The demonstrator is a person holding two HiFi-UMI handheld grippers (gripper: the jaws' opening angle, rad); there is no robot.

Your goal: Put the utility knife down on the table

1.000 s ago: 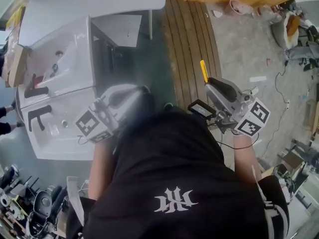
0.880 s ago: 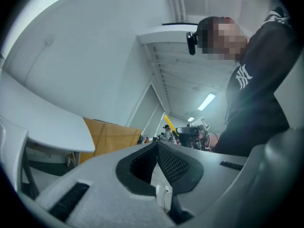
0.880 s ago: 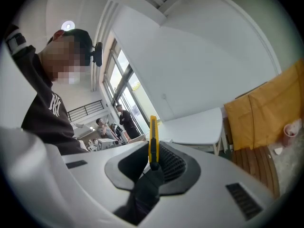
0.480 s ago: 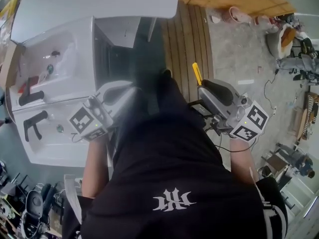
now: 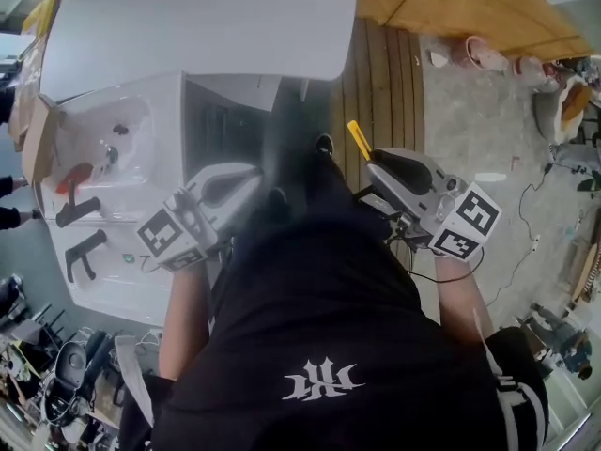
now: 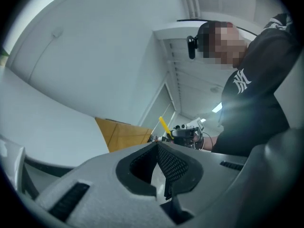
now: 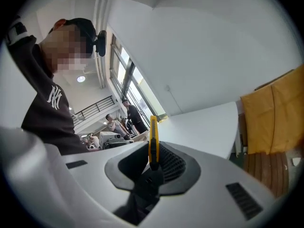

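Note:
The utility knife (image 5: 358, 140) is yellow and slim, and it sticks up out of my right gripper (image 5: 377, 163), which is shut on it. In the right gripper view the knife (image 7: 153, 141) stands upright between the dark pads of the right gripper (image 7: 153, 164). The white table (image 5: 188, 17) lies ahead at the top, beyond both grippers, and the knife is held in the air short of it. My left gripper (image 5: 252, 173) is shut with nothing in it. In the left gripper view, past the tip of that gripper (image 6: 157, 148), the knife (image 6: 164, 126) shows.
A white cabinet with a basin (image 5: 103, 158) stands at the left under the table's edge. Wooden slats (image 5: 376, 73) and yellow boards (image 5: 470, 7) lie ahead to the right. Tools (image 5: 56, 374) crowd the lower left. People (image 7: 130, 115) stand far off in the right gripper view.
The view has moved toward the table, which now fills more of the top. My right gripper has drifted slightly up and left, still holding the knife. The left gripper stays shut.

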